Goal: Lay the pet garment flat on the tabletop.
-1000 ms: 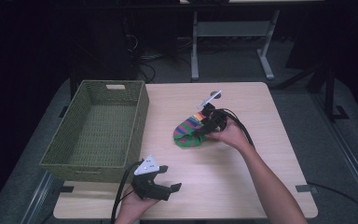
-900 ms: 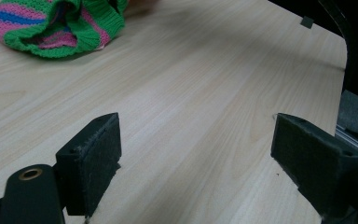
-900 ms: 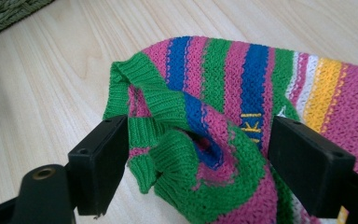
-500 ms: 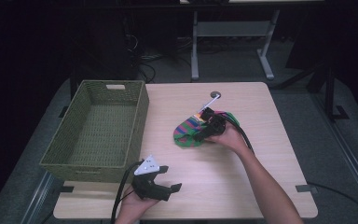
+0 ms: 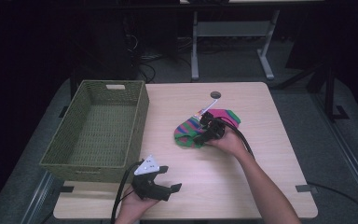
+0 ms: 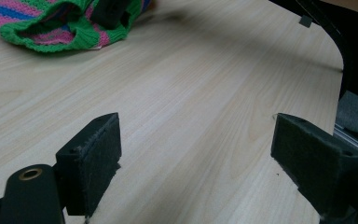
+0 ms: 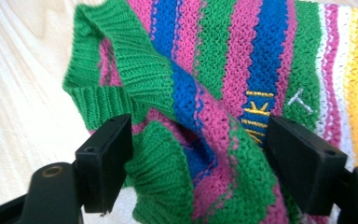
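Woven green wicker forms the basket (image 5: 98,128) at the left of the tabletop (image 5: 261,154), and it can be seen to stand empty. Near the front edge, just right of the basket's near corner, the left tongs (image 5: 154,185) are held low over bare wood with the jaws spread wide and nothing between them. Further right, near the middle of the tabletop, a striped knitted garment (image 5: 193,131) lies crumpled — green ribbed edging, with pink, blue and yellow bands. The right tongs (image 5: 209,132) are set down onto it, and in the right gripper view the jaws are seen parted widely, straddling a raised fold of ribbed hem (image 7: 168,172) without yet being closed on it. The knit is judged to be light, soft and limp: it would sag and trail from whatever point is pinched, and nothing in it looks fragile. Its coarse ribbing should be gripped well by the pads, so slipping is thought unlikely. A doubled fold of the thick green hem — the ridge already between the jaws — is judged the best place to take hold, since a single loose layer could stretch or be pulled out.
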Available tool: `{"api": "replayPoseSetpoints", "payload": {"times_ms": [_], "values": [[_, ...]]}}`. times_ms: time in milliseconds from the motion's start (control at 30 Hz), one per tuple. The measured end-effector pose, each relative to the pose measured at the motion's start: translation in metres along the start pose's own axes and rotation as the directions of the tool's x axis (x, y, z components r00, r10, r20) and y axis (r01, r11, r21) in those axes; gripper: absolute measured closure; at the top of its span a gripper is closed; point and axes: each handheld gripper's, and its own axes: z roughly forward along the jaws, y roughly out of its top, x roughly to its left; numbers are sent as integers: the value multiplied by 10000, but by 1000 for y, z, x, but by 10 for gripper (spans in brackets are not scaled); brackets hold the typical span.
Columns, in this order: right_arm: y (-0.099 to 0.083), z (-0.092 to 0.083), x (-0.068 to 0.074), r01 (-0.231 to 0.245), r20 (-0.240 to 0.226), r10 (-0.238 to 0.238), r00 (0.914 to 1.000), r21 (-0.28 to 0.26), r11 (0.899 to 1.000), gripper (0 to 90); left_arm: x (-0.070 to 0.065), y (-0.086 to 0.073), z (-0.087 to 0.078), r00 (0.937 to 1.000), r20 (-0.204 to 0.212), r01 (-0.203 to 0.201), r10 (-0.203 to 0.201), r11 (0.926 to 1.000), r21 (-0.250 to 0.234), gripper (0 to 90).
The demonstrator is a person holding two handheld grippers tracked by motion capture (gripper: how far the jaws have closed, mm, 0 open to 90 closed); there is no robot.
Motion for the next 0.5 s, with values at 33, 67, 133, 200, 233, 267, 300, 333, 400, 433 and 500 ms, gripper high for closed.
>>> {"api": "replayPoseSetpoints", "payload": {"times_ms": [33,67,133,200,233,267,300,333,400,433,500], "values": [[0,0,1,49,90,-49,9999,24,10000,248,0,0,0,10000,-2,0,0,10000,-2,157],[0,0,1,49,90,-49,9999,24,10000,248,0,0,0,10000,-1,-1,1,10000,-13,157],[0,2,5,309,464,-312,9984,58,9995,255,0,0,0,10000,2,15,-15,10000,-38,157],[0,2,6,366,571,-370,9977,93,9993,258,0,0,-1,10000,5,24,-24,10000,-49,157],[0,2,7,371,629,-377,9973,103,9993,262,0,0,-1,10000,1,22,-22,10000,-49,157],[-1,2,8,295,691,-298,9972,52,9996,277,0,0,-1,10000,1,16,-16,10000,-40,157],[-2,2,8,322,727,-319,9968,-31,9995,283,0,0,-1,10000,-2,16,-16,10000,-38,157],[-2,2,8,322,727,-319,9968,-31,9995,283,0,0,0,10000,-7,7,-7,10000,-35,157],[-6,1,9,177,731,-156,9972,-290,9994,302,0,0,0,10000,4,28,-28,10000,-28,157],[-9,0,8,210,775,-170,9968,-502,9985,335,0,0,0,10000,23,37,-37,10000,4,157],[-10,-1,8,171,748,-130,9971,-541,9984,356,0,0,1,10000,24,8,-8,10000,38,157]]}}
